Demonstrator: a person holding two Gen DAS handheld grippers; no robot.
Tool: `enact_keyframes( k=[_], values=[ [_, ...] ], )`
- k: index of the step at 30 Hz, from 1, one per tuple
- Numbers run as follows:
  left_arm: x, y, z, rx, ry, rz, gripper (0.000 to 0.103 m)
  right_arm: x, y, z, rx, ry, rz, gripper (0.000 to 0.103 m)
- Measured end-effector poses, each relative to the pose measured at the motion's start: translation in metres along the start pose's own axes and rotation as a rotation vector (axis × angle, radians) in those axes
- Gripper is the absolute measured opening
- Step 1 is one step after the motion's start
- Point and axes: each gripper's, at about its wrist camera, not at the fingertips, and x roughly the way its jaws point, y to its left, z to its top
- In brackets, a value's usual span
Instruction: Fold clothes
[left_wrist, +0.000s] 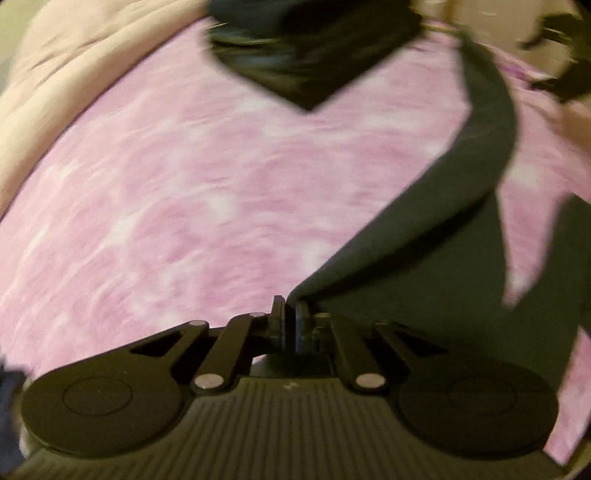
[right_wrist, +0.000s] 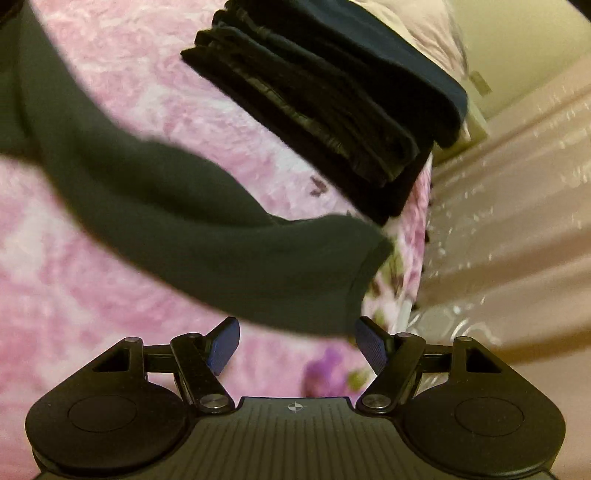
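Your left gripper (left_wrist: 291, 321) is clenched on an edge of the dark green garment (left_wrist: 436, 266): the two blue-padded fingers are pressed together with the cloth pinched between them. From that pinch the fabric runs up and to the right across the left wrist view, and one narrow part curves away toward the top of the frame, hanging clear of the pink floral bedspread (left_wrist: 207, 192) beneath it. The whole left view is smeared by motion blur, so fine detail of the cloth is not readable.

Your right gripper (right_wrist: 295, 345) is released, its blue pads (right_wrist: 223, 347) spread wide with nothing between them. The dark green garment (right_wrist: 207, 236) stretches across this view from the upper left down to a hemmed end that sits just above and between the open fingers; whether it touches them you cannot tell.

Beyond the garment, a stack of folded dark clothes (right_wrist: 332, 110) rests on the bedspread (right_wrist: 74, 295) near its far edge, a navy piece on top. The same stack (left_wrist: 310, 48) shows at the top of the left view. A beige quilt (left_wrist: 62, 62) lies along the bedspread's far left side.
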Motion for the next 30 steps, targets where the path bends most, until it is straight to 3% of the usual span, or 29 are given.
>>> enact_keyframes(
  k=[4,8,11,12,13,14,17,20,23,28,30],
  values=[
    [0.020,0.022,0.005,-0.148,0.063,-0.004,0.003,0.017,0.005,0.001,-0.171,-0.033,0.029,0.072],
    [0.037,0.020,0.010,-0.149,0.100,0.005,0.003,0.024,0.015,-0.003,-0.304,-0.086,0.092,0.072],
    [0.047,0.022,0.008,-0.150,0.115,0.008,0.003,0.034,0.018,-0.005,-0.346,-0.119,0.091,0.072],
    [0.049,0.022,0.008,-0.144,0.119,0.008,0.003,0.036,0.014,-0.005,-0.327,-0.119,0.098,0.062],
    [0.050,0.021,0.007,-0.132,0.123,0.010,0.003,0.036,0.009,-0.004,-0.305,-0.108,0.104,0.045],
    [0.051,0.021,0.008,-0.118,0.126,0.009,0.003,0.036,0.004,-0.003,-0.283,-0.096,0.110,0.003],
    [0.046,0.017,0.008,-0.069,0.109,-0.002,0.003,0.018,-0.011,0.002,-0.206,-0.093,0.093,0.004],
    [0.020,0.003,0.005,0.049,0.040,-0.033,0.003,-0.022,-0.027,-0.001,-0.115,-0.074,0.037,0.004],
    [-0.016,-0.008,-0.005,0.153,-0.002,-0.134,0.003,-0.073,-0.043,-0.004,-0.011,-0.053,-0.015,0.004],
    [-0.071,0.004,-0.004,0.158,-0.050,-0.268,0.003,-0.125,-0.081,0.022,0.094,0.013,0.012,0.004],
    [-0.070,0.015,0.008,0.143,-0.045,-0.265,0.004,-0.108,-0.094,0.036,0.091,0.073,0.055,0.004]
  ],
)
